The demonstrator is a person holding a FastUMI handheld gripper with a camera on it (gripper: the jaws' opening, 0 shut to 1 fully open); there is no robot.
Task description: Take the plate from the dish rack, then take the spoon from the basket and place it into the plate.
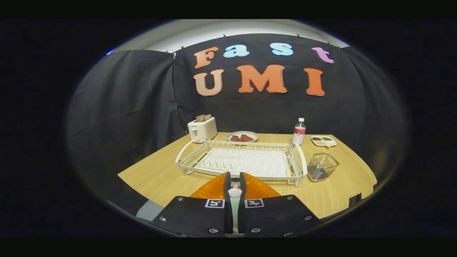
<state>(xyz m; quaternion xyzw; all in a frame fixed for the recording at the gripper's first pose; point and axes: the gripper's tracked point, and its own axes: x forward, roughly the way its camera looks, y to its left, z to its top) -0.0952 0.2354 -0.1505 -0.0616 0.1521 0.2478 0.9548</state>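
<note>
My gripper (pixel 235 177) is shut on a pale spoon (pixel 234 194), which runs lengthwise between the two fingers. Directly under the fingertips lies an orange plate (pixel 209 190) on the wooden table, just in front of the dish rack. The spoon's front end hangs over the plate; I cannot tell whether it touches it. The white dish rack (pixel 242 160) stands beyond the plate with nothing in it. To the right of the rack, the wire basket (pixel 322 166) holds nothing that I can see.
Along the table's far edge stand a white toaster (pixel 202 129) with bread in it, a plate of food (pixel 242 136), a water bottle (pixel 299 131) and a small sectioned tray (pixel 323 141). Bare tabletop (pixel 157 167) lies left of the rack.
</note>
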